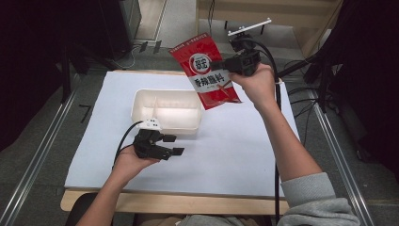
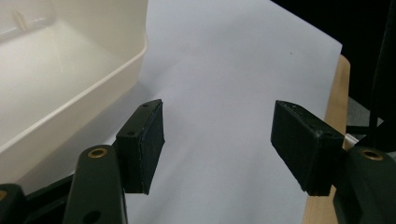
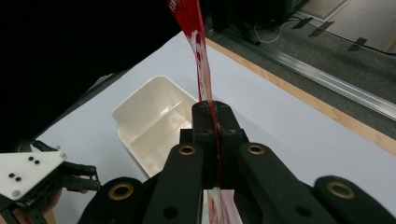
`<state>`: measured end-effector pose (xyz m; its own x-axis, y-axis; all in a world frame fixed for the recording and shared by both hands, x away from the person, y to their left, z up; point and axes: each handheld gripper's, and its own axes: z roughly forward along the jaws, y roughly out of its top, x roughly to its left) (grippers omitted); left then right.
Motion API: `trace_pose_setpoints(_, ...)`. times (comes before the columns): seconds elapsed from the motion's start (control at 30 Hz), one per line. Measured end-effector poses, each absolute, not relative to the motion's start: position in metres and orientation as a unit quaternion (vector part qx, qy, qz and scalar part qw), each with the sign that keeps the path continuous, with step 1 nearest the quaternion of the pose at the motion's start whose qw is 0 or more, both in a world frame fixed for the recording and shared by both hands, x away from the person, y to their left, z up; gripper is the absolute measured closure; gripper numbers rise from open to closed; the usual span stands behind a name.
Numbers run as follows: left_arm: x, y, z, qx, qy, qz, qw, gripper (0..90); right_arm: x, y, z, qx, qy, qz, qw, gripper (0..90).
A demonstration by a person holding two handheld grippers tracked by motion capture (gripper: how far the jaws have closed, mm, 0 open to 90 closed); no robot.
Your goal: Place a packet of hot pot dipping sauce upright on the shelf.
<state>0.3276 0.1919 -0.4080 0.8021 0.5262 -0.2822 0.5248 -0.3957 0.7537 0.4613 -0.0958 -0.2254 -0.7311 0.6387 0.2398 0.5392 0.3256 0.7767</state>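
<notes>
Near the table's (image 1: 244, 155) front-left part, the left gripper (image 1: 170, 145) lies low over the white sheet, held in the person's left hand (image 1: 129, 162). Its fingers (image 2: 140, 144) are spread wide with only bare sheet between them, pointing toward the table's right side. Just beyond it, toward the far edge, sits the cream tub (image 1: 141, 110), close beside the left fingers without touching them as far as I can tell. The left gripper view shows the tub's wall and an empty floor; the right gripper view shows a divider splitting it into compartments, and nothing lies in those I can see.

Further right, lifted well above the table near its far-right part, the red sachet (image 1: 204, 75) hangs in the air. The right gripper (image 1: 221, 63) has its fingers pressed together on the sachet's right edge, pinching it so the packet stands on edge with its long axis roughly upright, the top tipped to the left and away. In the right gripper view the thin red film runs straight up out of the closed fingers.

What the next move likely turns on: the tub lies below and to the left of the held sachet, toward the table's middle, so the right hand (image 1: 256, 84) is the one carrying it, while the left gripper is nearer the tub and free to steady it.
</notes>
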Motion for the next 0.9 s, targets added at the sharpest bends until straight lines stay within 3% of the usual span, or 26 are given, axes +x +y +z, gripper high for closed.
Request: trace_pose_setpoints(0.9,0.325,0.211,-0.406,0.824,0.337,-0.002,0.456,35.9,0.495,-0.014,-0.23,0.344,0.825,0.446,0.048,90.0)
